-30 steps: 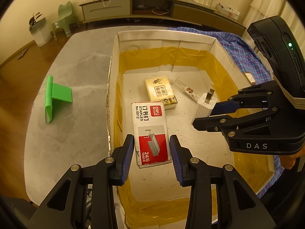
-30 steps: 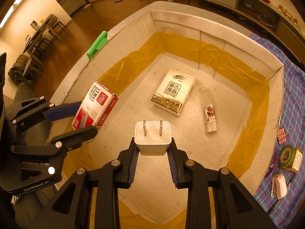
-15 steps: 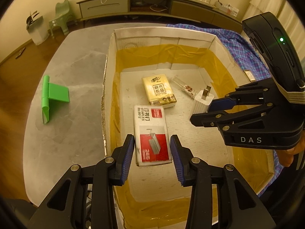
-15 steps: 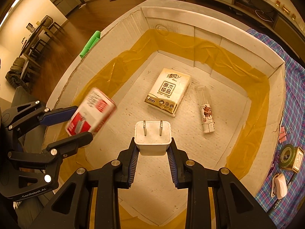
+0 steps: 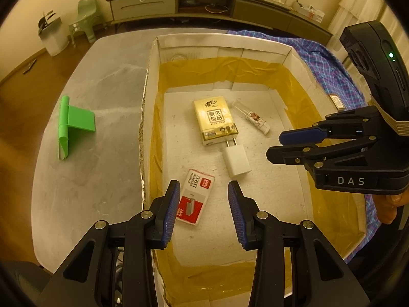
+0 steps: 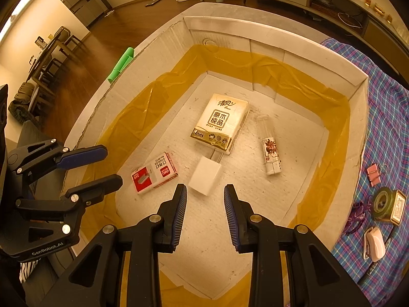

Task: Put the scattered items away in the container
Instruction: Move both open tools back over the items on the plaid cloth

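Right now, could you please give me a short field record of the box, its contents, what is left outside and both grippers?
box: open, on table
inside: tissue pack, charger, staples box, tube
outside left: green stand
outside right: tape, pink clip
left gripper: open, empty
right gripper: open, empty

Staple box [image 5: 195, 199], charger [image 5: 236, 162], tissue pack [image 5: 214, 120] in container [image 5: 153, 81]; charger prongs seemingly touching pack.
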Demonstrator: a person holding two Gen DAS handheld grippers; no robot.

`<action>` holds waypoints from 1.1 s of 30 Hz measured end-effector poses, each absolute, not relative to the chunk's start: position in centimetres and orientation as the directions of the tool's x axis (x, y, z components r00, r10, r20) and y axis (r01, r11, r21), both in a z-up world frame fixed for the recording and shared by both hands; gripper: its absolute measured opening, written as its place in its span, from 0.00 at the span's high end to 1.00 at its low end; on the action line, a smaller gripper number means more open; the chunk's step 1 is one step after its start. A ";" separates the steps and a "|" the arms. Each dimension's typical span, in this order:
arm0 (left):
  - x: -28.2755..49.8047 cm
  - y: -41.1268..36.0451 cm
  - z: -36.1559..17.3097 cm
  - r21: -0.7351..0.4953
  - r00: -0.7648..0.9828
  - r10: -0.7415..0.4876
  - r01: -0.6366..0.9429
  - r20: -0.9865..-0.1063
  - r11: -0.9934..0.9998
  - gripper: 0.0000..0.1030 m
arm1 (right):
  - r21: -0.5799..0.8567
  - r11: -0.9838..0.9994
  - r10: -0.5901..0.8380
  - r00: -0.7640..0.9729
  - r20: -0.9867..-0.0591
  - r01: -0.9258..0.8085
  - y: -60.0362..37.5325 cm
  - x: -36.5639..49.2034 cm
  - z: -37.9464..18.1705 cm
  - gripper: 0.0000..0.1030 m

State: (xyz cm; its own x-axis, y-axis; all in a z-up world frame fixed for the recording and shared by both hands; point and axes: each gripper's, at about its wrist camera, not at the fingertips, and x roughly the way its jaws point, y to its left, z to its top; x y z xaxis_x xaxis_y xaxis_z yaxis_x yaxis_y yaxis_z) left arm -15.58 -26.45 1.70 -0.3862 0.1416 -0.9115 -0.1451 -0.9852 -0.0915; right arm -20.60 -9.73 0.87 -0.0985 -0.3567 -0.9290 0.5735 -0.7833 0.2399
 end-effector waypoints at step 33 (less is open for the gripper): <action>-10.1 -22.9 6.8 -0.033 -0.426 0.110 -0.183 -0.898 -0.983 0.60 | 0.320 -0.702 -0.544 -0.189 -0.817 0.636 -3.9 -13.3 7.2 0.69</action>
State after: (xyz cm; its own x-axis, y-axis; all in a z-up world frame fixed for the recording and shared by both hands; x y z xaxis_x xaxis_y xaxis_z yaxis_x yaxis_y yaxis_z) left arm -10.15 -22.87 6.79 -0.4262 0.1096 -0.8980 -0.1833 -0.9825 -0.0329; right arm -13.25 -3.91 7.19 -0.1885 -0.5442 -0.8175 0.6362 -0.7018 0.3205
